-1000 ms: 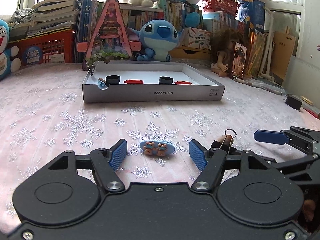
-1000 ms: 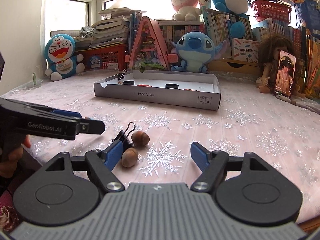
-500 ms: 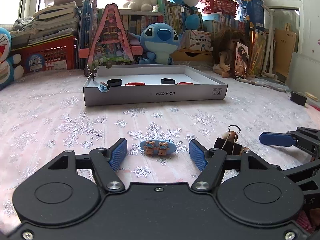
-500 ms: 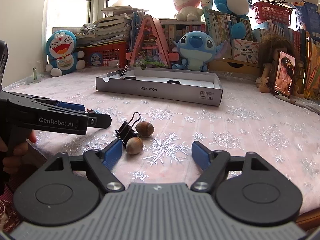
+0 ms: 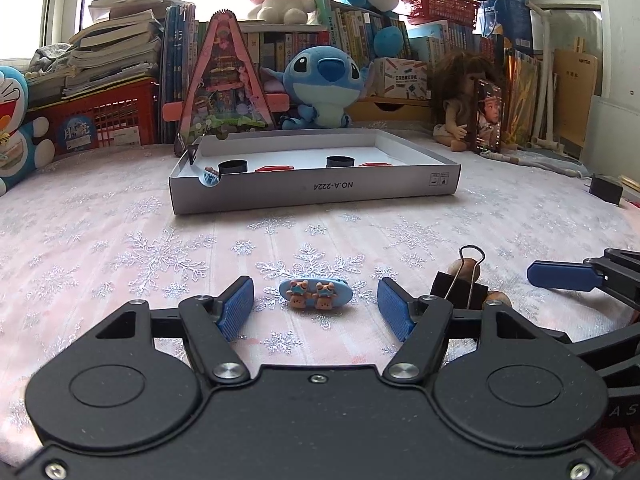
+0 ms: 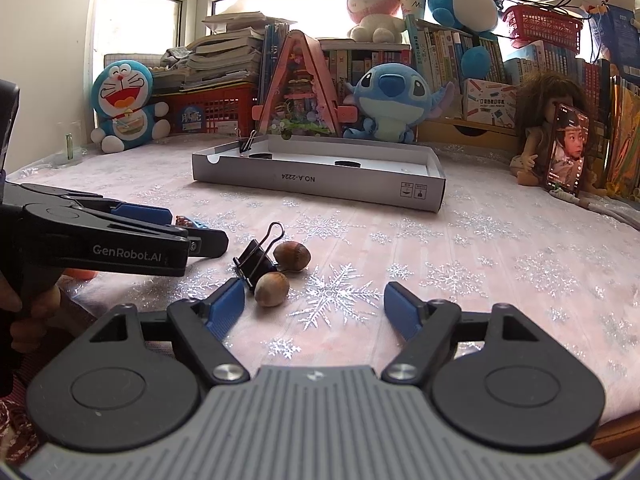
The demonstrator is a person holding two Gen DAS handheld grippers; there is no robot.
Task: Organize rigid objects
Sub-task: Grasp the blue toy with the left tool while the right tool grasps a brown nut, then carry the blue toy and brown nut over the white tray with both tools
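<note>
A small blue oval clip with two bear figures (image 5: pixel 315 295) lies on the snowflake cloth, just ahead of and between the pads of my open left gripper (image 5: pixel 316 310). A black binder clip (image 6: pixel 256 256) and two hazelnuts (image 6: pixel 272 289) lie together on the cloth; the clip and nuts also show in the left wrist view (image 5: pixel 460 286). My open, empty right gripper (image 6: pixel 316 308) has its left pad beside the nearer nut. A grey shallow box (image 5: pixel 312 190) holds black rings, red pieces and a small blue item.
Plush toys, a doll (image 6: pixel 556 128), books and red baskets line the back. A phone (image 5: pixel 488 118) leans on the doll. A small black block (image 5: pixel 606 189) lies at the right. The left gripper's body (image 6: pixel 100 240) reaches in from the left of the right wrist view.
Both grippers have lowered and edged slightly forward. The right gripper has shifted so the nuts and binder clip sit nearer its left pad. Nothing was grasped.
</note>
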